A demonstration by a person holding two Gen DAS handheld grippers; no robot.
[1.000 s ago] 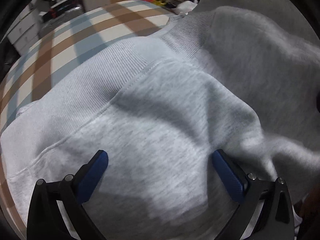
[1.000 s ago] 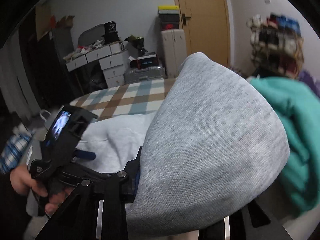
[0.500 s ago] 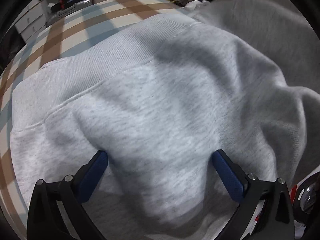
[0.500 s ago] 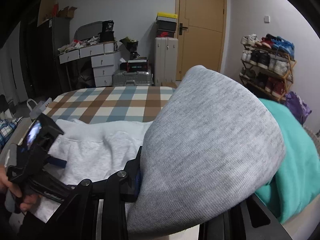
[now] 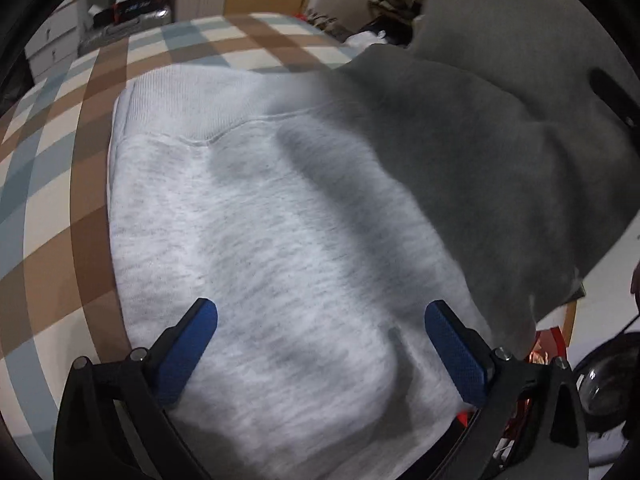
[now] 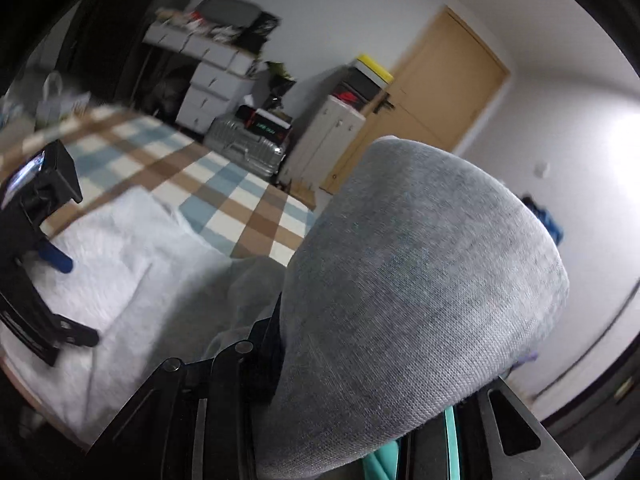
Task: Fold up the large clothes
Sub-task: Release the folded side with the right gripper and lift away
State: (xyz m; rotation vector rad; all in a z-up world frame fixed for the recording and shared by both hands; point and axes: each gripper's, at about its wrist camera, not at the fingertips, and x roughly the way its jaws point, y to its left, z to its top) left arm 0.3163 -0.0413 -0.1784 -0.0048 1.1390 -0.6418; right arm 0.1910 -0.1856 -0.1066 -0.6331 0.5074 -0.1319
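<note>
A large light grey sweatshirt (image 5: 280, 220) lies on the checked bed cover (image 5: 52, 152), its ribbed hem at the far side. My left gripper (image 5: 320, 344) is open just above the cloth, its blue pads wide apart with nothing between them. It also shows in the right wrist view (image 6: 40, 248) at the left. My right gripper is shut on a fold of the same sweatshirt (image 6: 420, 288) and holds it lifted; the cloth drapes over the fingers and hides them. In the left wrist view this raised part (image 5: 520, 160) hangs at the right.
The checked bed cover (image 6: 224, 192) stretches toward white drawers (image 6: 208, 80), a silver suitcase (image 6: 244, 144), a white cabinet (image 6: 320, 136) and a wooden door (image 6: 432, 92). A bit of teal cloth (image 6: 384, 460) shows under the lifted fold.
My right gripper has tilted and swung upward with the lifted fold, so the room now leans. My left gripper has drawn back a little, showing more of the hem and bed cover.
</note>
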